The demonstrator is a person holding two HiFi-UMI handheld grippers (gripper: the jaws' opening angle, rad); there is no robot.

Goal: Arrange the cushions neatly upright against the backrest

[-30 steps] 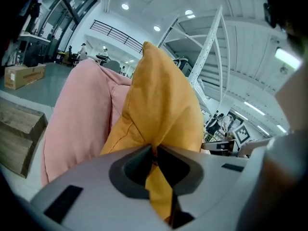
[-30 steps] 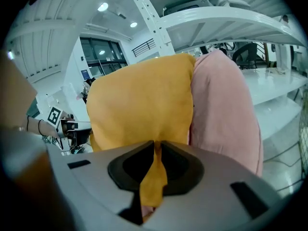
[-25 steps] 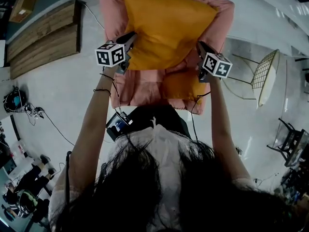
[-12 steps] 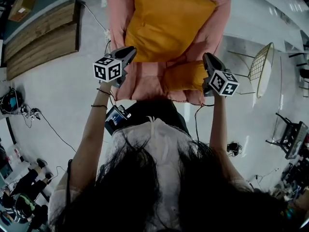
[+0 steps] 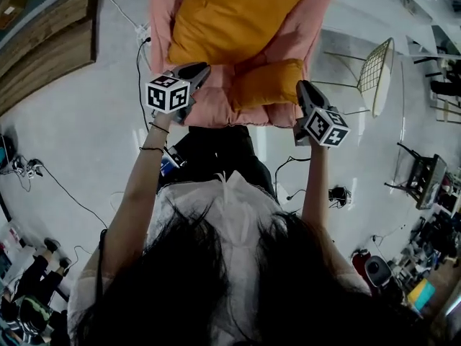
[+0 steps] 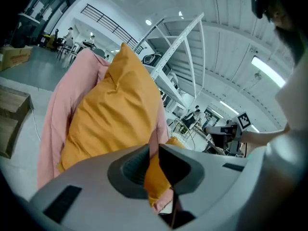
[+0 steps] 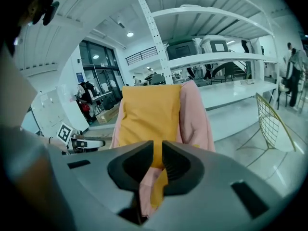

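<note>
Cushions [image 5: 234, 16] two, orange, armchair [image 5: 315, 20] one, pink

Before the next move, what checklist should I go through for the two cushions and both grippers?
1. Large orange cushion upright against the armchair backrest: ok.
2. Small orange cushion upright: not ok, it lies on the seat.
3. Left gripper empty: ok, jaws shut on nothing.
4. Right gripper empty: ok, jaws shut on nothing.
5. Jaws open to grasp the small orange cushion: not ok.
</note>
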